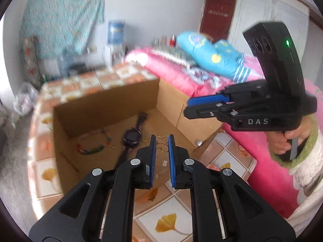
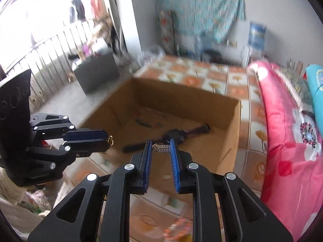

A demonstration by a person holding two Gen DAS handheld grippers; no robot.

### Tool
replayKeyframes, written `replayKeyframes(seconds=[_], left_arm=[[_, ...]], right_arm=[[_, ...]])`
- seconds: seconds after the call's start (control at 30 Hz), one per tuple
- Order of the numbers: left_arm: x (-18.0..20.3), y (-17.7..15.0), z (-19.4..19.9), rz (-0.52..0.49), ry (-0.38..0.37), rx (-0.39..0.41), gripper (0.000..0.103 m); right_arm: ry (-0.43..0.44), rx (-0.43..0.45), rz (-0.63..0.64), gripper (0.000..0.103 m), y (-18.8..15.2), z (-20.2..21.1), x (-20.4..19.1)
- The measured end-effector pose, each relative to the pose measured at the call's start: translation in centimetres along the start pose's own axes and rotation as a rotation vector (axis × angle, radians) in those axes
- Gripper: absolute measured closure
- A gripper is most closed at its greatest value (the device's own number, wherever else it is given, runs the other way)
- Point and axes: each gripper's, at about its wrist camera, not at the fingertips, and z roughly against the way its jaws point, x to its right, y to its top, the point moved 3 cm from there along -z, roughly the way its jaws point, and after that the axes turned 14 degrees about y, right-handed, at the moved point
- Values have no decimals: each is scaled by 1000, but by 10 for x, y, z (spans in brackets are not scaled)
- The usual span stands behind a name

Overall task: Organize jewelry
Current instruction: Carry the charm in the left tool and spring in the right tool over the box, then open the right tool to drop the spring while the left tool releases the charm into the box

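An open cardboard box (image 1: 105,94) (image 2: 181,89) stands on the leaf-patterned sheet. On its floor lie a dark wristwatch (image 1: 131,139) (image 2: 175,134) and a coloured bead bracelet (image 1: 92,143), with tiny gold bits beside them. My left gripper (image 1: 161,138) (image 2: 107,138) hovers over the box's near edge, shut on a gold hoop earring (image 1: 161,143) (image 2: 110,139) that spans its blue pads. My right gripper (image 2: 160,142) (image 1: 186,105) hangs above the box's right wall, shut on a small silver sparkling piece (image 2: 162,148) with a gold end.
A pink quilt (image 1: 262,161) (image 2: 288,141) and blue pillows (image 1: 212,52) lie right of the box. A person's hand in a cream sleeve (image 1: 282,141) holds the right gripper. A water dispenser (image 1: 115,40) stands by the far wall. A grey floor and a railing (image 2: 50,46) are on the left.
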Motion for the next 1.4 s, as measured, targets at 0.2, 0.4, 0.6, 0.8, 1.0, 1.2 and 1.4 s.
replayKeyframes(seconds=[0.2,0.4,0.6,0.8,1.0,1.2,1.4], left_arm=[[3,3,-71,31,-49,-216,92],[5,-1,-101,56,-78,-339,90],[9,-1,-105,52,-75,-339,81],[7,6,-93,46,-53,-299,78],[3,10,-53,45,-17,-200,63],[-14,-3,11,51,38,-104,39],[-27,-33,77,63,46,-3,22]], right_arm=[[-62,-138,40,84,13,-36,31],[-114,-187,88,84,19,-58,47],[-111,-134,69,74,23,-52,56],[-110,-87,41,73,25,-39,59],[-104,52,22,66,21,11,42],[-62,211,-1,48,-5,67,8],[-43,305,-73,41,-60,93,-19]])
